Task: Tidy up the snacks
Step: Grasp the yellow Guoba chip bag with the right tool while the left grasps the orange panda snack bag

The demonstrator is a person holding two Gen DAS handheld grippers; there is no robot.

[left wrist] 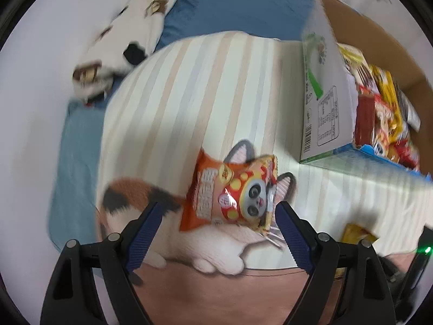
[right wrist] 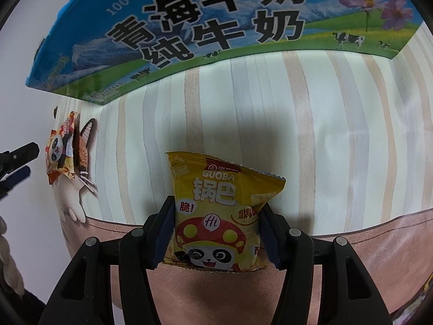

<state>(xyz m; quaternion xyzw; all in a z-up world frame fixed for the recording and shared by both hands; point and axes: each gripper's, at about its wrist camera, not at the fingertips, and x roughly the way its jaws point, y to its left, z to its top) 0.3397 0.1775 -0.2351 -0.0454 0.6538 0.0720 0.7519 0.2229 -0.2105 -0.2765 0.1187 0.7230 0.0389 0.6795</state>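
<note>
Orange snack pkt (left wrist: 232, 193) btwn open left gripper (left wrist: 217, 216)

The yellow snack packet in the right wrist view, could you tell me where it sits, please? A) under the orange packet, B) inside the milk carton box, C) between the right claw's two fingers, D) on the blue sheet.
C: the yellow snack packet sits between the right claw fingers, both pads against its sides.
</note>
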